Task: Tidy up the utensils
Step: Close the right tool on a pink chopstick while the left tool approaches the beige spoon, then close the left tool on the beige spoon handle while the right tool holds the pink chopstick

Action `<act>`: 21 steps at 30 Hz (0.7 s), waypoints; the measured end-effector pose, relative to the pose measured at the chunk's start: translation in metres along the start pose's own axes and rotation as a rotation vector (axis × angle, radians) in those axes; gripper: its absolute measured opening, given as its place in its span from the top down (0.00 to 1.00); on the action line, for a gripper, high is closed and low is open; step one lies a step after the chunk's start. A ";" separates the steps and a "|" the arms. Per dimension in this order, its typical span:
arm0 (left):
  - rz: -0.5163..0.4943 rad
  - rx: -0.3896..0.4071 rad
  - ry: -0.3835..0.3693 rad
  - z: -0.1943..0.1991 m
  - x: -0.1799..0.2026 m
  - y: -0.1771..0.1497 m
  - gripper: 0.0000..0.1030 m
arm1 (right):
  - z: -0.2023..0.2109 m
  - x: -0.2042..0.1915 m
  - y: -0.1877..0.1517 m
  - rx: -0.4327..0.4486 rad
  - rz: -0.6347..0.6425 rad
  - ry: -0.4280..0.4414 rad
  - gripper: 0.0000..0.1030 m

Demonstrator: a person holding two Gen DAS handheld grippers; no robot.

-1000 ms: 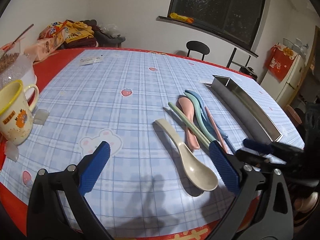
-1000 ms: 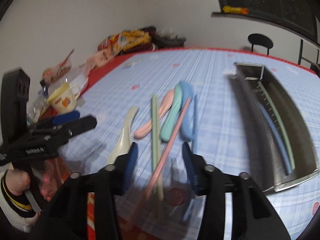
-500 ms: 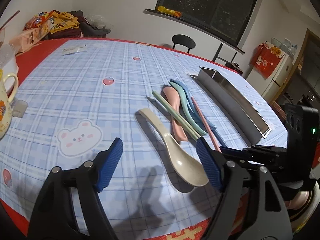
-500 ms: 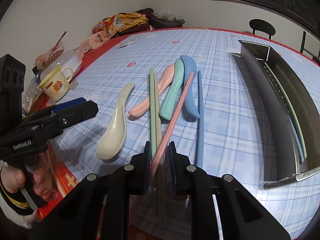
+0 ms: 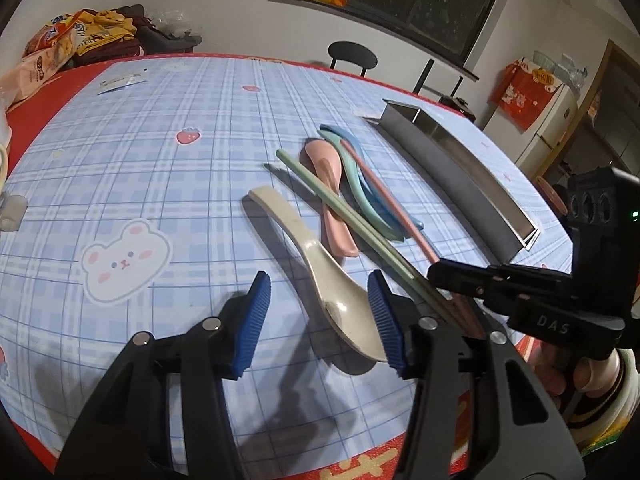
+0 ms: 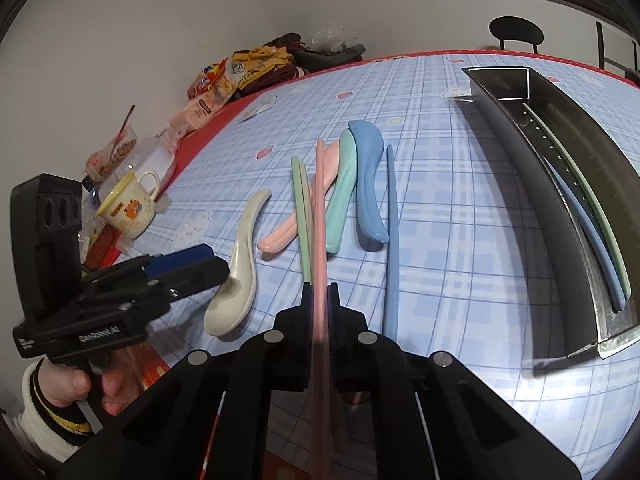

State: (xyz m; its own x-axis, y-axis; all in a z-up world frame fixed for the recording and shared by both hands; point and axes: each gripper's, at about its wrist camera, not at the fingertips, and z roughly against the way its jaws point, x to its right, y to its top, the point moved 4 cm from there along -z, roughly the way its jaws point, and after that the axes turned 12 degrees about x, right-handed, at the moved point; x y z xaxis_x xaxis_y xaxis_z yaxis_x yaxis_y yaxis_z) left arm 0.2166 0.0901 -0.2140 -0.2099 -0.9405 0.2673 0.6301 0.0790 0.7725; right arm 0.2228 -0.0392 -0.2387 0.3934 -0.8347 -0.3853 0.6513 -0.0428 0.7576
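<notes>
On the blue checked tablecloth lie a cream spoon (image 5: 304, 248), a pink spoon (image 5: 332, 184), a teal spoon (image 6: 342, 196), a blue spoon (image 6: 368, 176), two green chopsticks (image 6: 300, 208) and a blue chopstick (image 6: 391, 240). My right gripper (image 6: 320, 292) is shut on the near end of a pink chopstick (image 6: 320, 200), whose far end points over the spoons. My left gripper (image 5: 318, 320) hangs low over the cream spoon's bowl, jaws closing; the bowl lies between them, near the right pad, and neither pad presses it. The steel tray (image 6: 520, 184) holds a green and a blue chopstick (image 6: 592, 216).
A yellow-rimmed mug (image 6: 128, 208) and a plastic tub stand at the table's left edge. Snack bags (image 5: 80, 36) pile at the far left corner. A black chair (image 5: 352, 54) stands behind the table. The red table edge runs just under both grippers.
My left gripper's jaws have narrowed and it has dropped closer to the cream spoon. My right gripper's jaws closed onto the pink chopstick.
</notes>
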 end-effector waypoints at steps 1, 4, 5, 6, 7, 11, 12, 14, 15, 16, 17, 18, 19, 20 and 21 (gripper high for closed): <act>-0.001 -0.006 0.002 -0.001 0.000 0.000 0.50 | 0.001 0.000 0.000 0.003 -0.003 0.002 0.93; -0.012 -0.031 0.012 -0.007 0.001 -0.001 0.50 | 0.002 0.002 0.002 0.011 -0.016 0.014 0.93; -0.016 -0.040 0.015 -0.009 0.001 -0.001 0.50 | 0.002 0.003 0.002 0.013 -0.016 0.018 0.93; -0.018 -0.050 0.019 -0.010 0.001 -0.001 0.50 | 0.003 0.002 0.002 0.014 -0.015 0.023 0.93; -0.021 -0.052 0.021 -0.012 0.001 -0.001 0.50 | 0.003 0.002 0.002 0.015 -0.013 0.025 0.93; -0.045 -0.060 0.033 -0.014 0.005 -0.002 0.53 | 0.005 0.002 0.002 0.020 -0.013 0.037 0.93; -0.056 -0.063 0.037 -0.014 0.007 -0.002 0.53 | 0.005 0.002 0.002 0.021 -0.015 0.040 0.93; -0.069 -0.068 0.045 -0.016 0.009 -0.001 0.53 | 0.005 0.002 0.002 0.023 -0.016 0.044 0.93; -0.068 -0.071 0.041 -0.017 0.008 -0.001 0.53 | 0.005 0.001 0.002 0.023 -0.015 0.047 0.93; -0.061 -0.075 0.035 -0.018 0.007 0.000 0.53 | 0.006 0.001 0.002 0.025 -0.013 0.048 0.93; -0.047 -0.077 0.024 -0.019 0.006 0.001 0.53 | 0.006 0.001 0.002 0.025 -0.013 0.050 0.93; -0.013 -0.079 0.001 -0.021 0.004 0.004 0.53 | 0.006 0.001 0.002 0.025 -0.013 0.051 0.93; 0.000 -0.079 -0.006 -0.022 0.003 0.004 0.53 | 0.007 0.001 0.002 0.025 -0.014 0.052 0.93; 0.005 -0.079 -0.007 -0.024 0.004 0.005 0.54 | 0.007 0.002 0.002 0.026 -0.016 0.054 0.93; -0.001 -0.077 0.001 -0.026 0.005 0.006 0.54 | 0.007 0.002 0.001 0.026 -0.019 0.055 0.93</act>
State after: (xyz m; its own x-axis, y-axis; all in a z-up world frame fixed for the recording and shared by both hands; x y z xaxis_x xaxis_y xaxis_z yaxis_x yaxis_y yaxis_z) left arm 0.2384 0.0773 -0.2229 -0.2099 -0.9409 0.2657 0.6858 0.0520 0.7260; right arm 0.2198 -0.0450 -0.2345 0.4169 -0.8023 -0.4272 0.6419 -0.0728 0.7633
